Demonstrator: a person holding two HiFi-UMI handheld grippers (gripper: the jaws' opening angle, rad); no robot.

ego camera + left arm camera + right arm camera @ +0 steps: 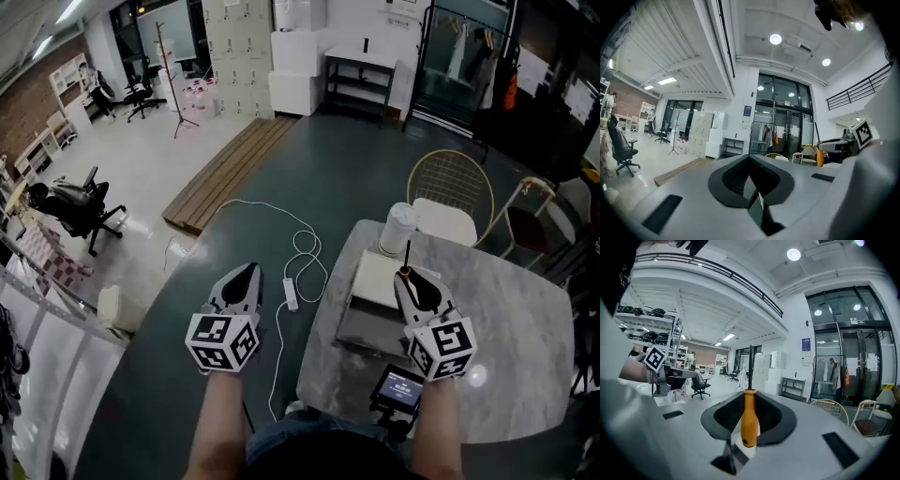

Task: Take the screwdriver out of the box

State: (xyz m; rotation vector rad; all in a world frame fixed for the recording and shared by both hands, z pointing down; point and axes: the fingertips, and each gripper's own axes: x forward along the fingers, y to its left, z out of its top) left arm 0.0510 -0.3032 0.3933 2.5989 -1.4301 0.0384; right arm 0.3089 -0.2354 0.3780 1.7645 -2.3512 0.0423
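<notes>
Right gripper clamps the screwdriver (orange handle) — left gripper closed, empty.

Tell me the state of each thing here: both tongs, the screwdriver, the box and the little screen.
left tongs: shut, empty.
right tongs: shut on the screwdriver.
screwdriver: out of the box, gripped by its orange handle.
box: open.
little screen: lit.
</notes>
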